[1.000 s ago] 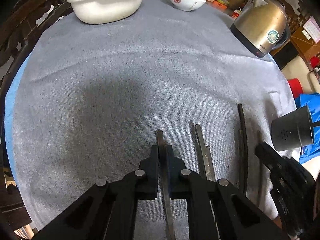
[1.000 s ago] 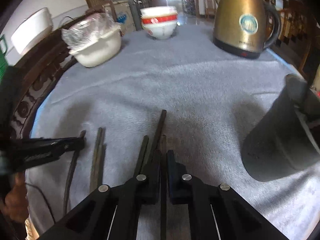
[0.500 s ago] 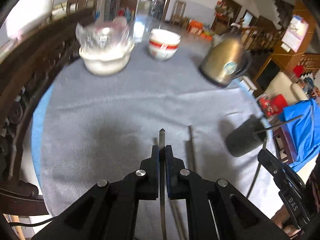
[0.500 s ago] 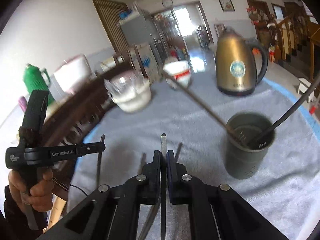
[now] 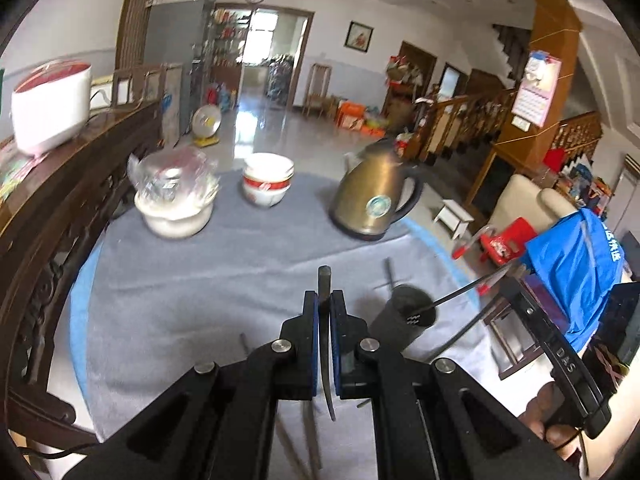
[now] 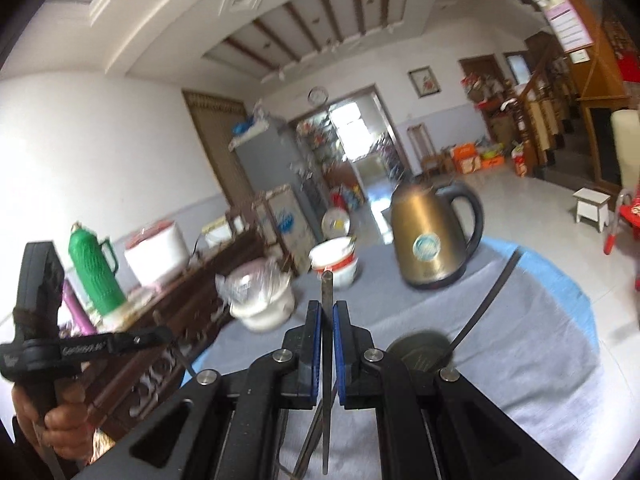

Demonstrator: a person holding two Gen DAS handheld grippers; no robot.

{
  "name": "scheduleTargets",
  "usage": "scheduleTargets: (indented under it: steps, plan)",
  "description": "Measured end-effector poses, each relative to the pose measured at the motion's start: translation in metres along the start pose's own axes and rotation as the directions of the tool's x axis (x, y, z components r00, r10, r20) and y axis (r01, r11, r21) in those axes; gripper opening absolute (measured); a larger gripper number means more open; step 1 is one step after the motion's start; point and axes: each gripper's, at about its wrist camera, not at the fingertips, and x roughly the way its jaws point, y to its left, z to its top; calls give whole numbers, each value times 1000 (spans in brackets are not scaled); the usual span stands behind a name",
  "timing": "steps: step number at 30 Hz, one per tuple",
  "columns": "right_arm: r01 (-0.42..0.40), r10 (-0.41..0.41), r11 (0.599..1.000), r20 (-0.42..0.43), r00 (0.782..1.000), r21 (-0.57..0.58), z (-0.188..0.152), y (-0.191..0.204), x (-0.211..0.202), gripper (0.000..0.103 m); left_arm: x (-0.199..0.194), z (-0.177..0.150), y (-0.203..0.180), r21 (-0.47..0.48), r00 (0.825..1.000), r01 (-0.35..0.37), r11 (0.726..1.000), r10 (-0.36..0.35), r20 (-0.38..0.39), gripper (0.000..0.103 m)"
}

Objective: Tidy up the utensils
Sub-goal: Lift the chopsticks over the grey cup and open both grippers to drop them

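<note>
A grey tablecloth (image 5: 208, 280) carries a gold kettle (image 5: 372, 204) and a dark utensil cup (image 5: 404, 316), above which the left gripper (image 5: 324, 300) pinches one metal utensil (image 5: 325, 280) and the right gripper (image 6: 326, 312) pinches another utensil (image 6: 327, 292).

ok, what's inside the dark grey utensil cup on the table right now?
The dark grey cylindrical holder cup has one thin dark utensil handle leaning out over its rim. Its lower end and the cup's bottom are hidden by the wall.
</note>
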Motion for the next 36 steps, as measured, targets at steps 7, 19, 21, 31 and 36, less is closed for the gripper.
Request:
scheduleTargets:
  steps: [7,19,21,31,36]
  plan:
    - [35,-38,999,105,994,26,29,-13,-11,7,-6,22,-41,32,996,53,998,-55,67,6]
    - [157,-166,986,273,948,54,61,-29,-23,7,7,65,-96,39,972,51,998,-59,226,6]
    - [188,-194,981,278,941,49,61,-32,-19,7,16,69,-101,39,968,41,998,-50,246,6]
    - [235,-239,971,182,954,39,45,-45,3,7,94,50,-111,59,989,-34,998,25,143,6]
    - [228,-231,973,132,964,41,37,-51,5,8,101,39,-110,79,995,-41,996,34,92,7]
